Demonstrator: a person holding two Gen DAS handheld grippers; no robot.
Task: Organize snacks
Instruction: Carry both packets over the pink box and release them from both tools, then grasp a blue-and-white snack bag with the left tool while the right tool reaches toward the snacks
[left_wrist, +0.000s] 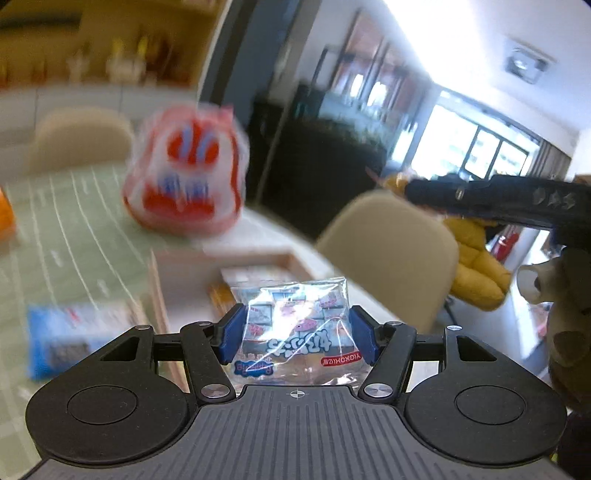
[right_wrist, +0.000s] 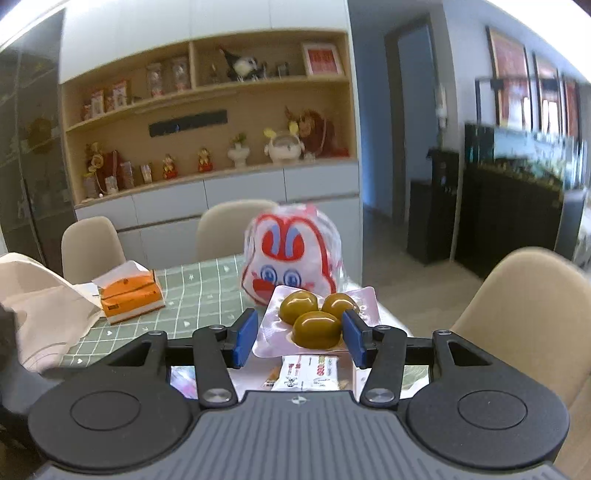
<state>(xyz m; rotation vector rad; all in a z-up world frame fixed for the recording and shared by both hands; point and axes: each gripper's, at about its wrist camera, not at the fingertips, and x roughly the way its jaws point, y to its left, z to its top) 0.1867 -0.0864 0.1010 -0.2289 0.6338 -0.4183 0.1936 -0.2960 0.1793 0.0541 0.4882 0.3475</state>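
I carry both loads level: left fingers (left_wrist: 297, 334) clamp the sachet (left_wrist: 297, 325), right fingers (right_wrist: 299, 338) clamp the blister (right_wrist: 314, 321); lower over the box (left_wrist: 255, 258).

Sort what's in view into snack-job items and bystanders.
Job items:
- clear snack packet in the left tool
- pack of three olive-green sweets in the right tool
- red-and-white rabbit-face bag
- shallow box
- blue packet

Bystanders:
- orange tissue box
- beige chairs
- yellow jacket
- shelf ornaments
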